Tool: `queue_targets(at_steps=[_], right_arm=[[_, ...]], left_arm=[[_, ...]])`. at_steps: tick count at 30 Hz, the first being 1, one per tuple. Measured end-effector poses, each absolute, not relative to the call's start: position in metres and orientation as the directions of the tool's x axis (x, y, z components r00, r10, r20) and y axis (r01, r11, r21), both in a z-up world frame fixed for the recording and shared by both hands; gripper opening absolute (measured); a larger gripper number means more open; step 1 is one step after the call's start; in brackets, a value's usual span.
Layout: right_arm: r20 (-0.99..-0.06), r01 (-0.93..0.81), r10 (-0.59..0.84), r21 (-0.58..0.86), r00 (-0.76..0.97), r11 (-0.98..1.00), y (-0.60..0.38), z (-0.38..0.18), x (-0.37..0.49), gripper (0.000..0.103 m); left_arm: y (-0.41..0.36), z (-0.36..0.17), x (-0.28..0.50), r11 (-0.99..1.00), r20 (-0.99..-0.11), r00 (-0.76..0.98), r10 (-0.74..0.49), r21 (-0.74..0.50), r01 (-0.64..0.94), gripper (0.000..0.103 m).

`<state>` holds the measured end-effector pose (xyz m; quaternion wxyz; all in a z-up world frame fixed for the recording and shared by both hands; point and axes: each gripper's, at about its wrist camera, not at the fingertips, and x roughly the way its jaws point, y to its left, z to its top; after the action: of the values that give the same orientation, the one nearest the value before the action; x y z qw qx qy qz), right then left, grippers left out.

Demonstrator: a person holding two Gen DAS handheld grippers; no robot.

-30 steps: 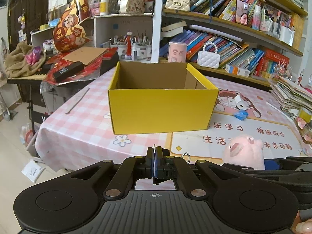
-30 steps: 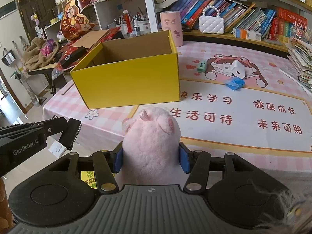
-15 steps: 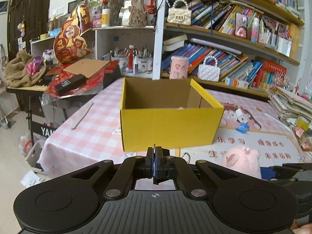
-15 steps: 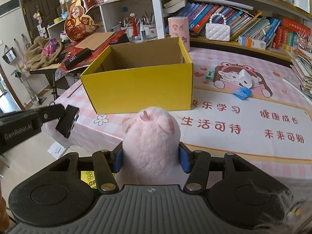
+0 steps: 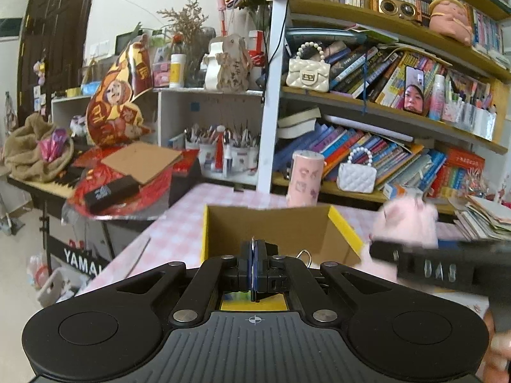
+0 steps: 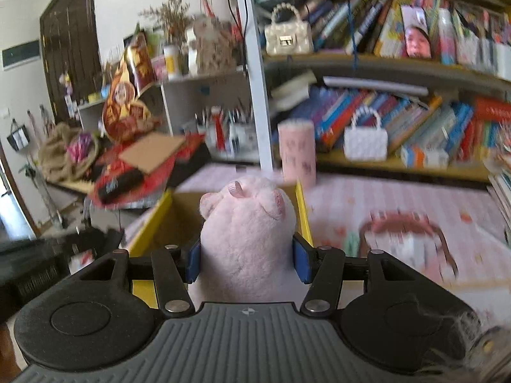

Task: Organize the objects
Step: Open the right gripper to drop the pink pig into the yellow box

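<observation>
My right gripper (image 6: 247, 260) is shut on a pink plush pig (image 6: 246, 229) and holds it in the air over the right side of the open yellow cardboard box (image 6: 153, 223). In the left wrist view the pig (image 5: 407, 223) is a pink blur beside the box's right wall (image 5: 346, 229). My left gripper (image 5: 254, 268) is shut on a thin flat blue piece with a metal ring (image 5: 305, 253) beside it, just in front of the box.
The box stands on a pink checked tablecloth (image 5: 182, 229). A pink cylinder tin (image 5: 305, 178) and a white quilted purse (image 5: 356, 175) stand behind it by the bookshelf. A cluttered side desk (image 5: 121, 175) is at the left. Paper stacks (image 5: 485, 214) lie at the right.
Both grippers have risen and moved toward the box. The right gripper has carried the pig up from the table's front edge to over the box's right side.
</observation>
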<state>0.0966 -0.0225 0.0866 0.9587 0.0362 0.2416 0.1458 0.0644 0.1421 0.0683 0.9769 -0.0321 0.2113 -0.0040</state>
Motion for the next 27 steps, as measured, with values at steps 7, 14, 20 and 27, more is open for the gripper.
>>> queue_targets(at_steps=[7,14,20,27], right_arm=[[-0.504,-0.29,0.292,0.085,0.813,0.953,-0.002,0.07,0.183,0.053],[-0.649,-0.358,0.343,0.116,0.679,0.927,0.027,0.037,0.255,0.053],[-0.722,-0.401,0.338,0.091,0.603,0.911,0.053,0.016,0.293,0.054],[-0.71,-0.404,0.35,0.101,0.611,0.909,0.055,0.014,0.304,0.076]], left_arm=[[0.131,0.035,0.123,0.999,-0.496,0.868,0.008,-0.032,-0.027,0.0],[0.124,0.01,0.158,1.0,-0.579,0.815,0.019,-0.008,-0.029,0.0],[0.119,-0.006,0.177,1.0,-0.628,0.778,0.019,-0.008,-0.031,0.0],[0.124,-0.011,0.183,0.998,-0.644,0.765,0.026,-0.021,-0.051,0.006]])
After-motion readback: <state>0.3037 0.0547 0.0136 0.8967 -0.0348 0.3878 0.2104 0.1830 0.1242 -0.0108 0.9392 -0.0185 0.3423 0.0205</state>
